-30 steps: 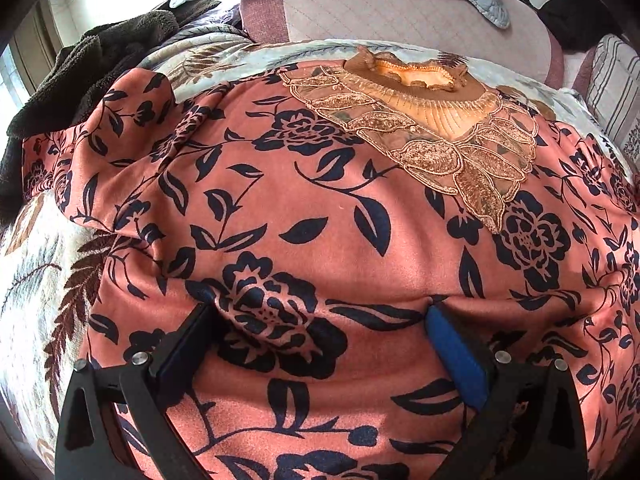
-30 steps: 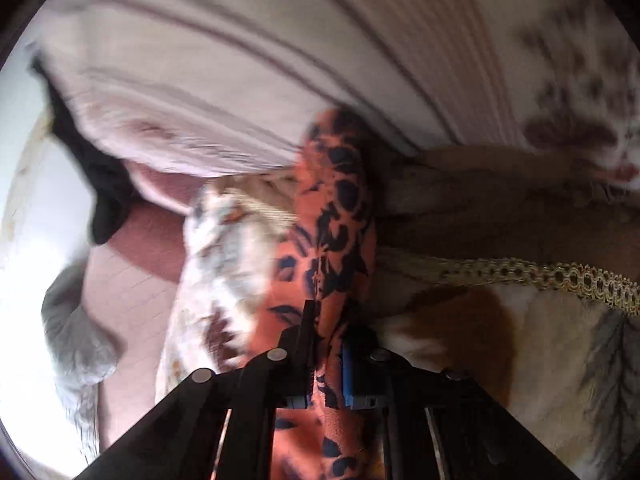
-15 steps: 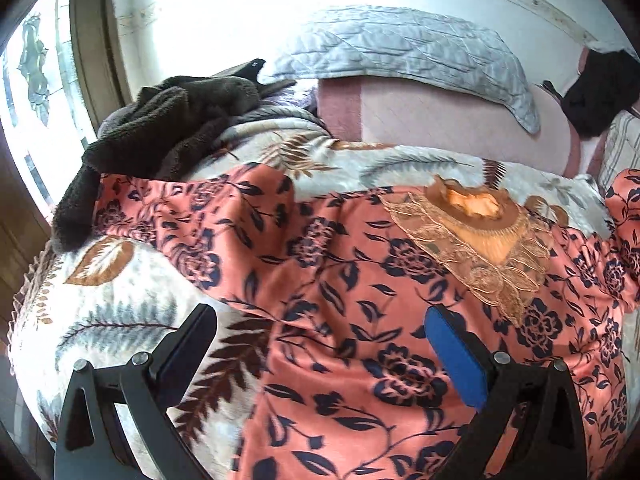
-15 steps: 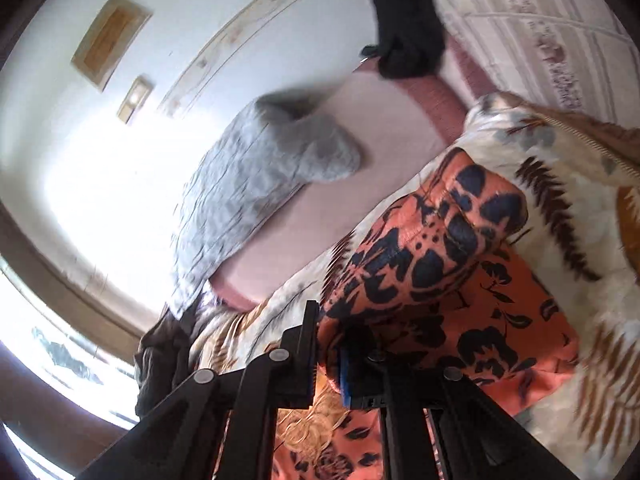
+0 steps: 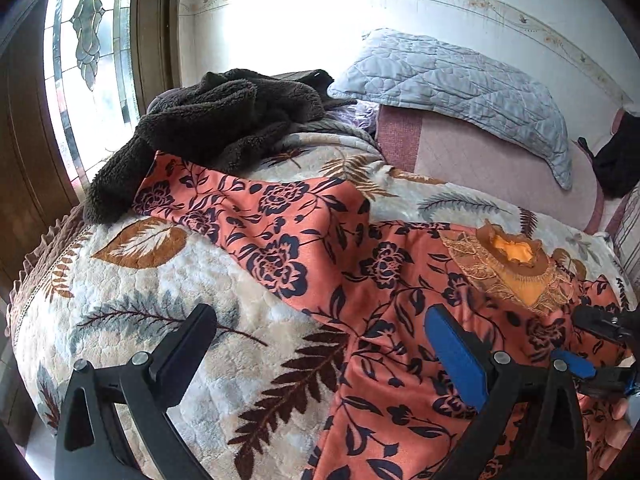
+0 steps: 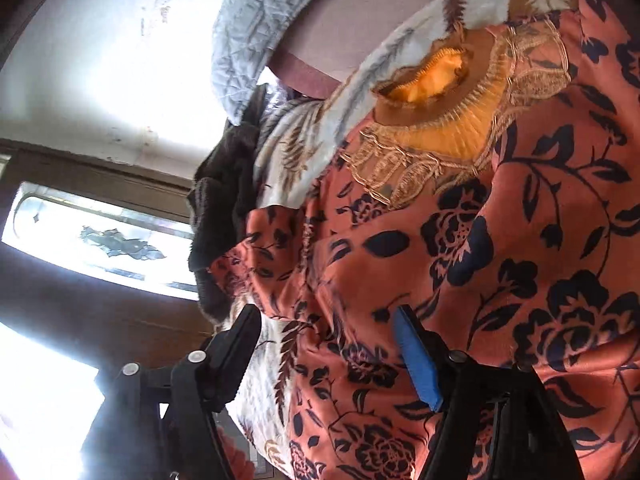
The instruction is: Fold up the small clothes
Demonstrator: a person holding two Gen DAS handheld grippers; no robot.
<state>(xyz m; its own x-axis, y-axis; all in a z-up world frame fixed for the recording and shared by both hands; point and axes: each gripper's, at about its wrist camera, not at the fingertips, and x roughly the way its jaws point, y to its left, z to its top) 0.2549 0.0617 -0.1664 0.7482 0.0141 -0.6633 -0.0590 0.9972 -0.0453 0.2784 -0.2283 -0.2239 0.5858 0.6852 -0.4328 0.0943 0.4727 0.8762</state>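
Both left claw (image 5: pixel 320 344) and right claw (image 6: pixel 328 340) gape, released, above the smooth orange floral-print garment (image 5: pixel 360 280) spread over the plush leaf-patterned blanket (image 5: pixel 152 280).

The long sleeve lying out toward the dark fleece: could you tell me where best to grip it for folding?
Probably at the cuff end of the sleeve, beside the dark fleece. It lies flat and stretched out on the quilt, so the open left gripper could pinch its free edge from the near side.
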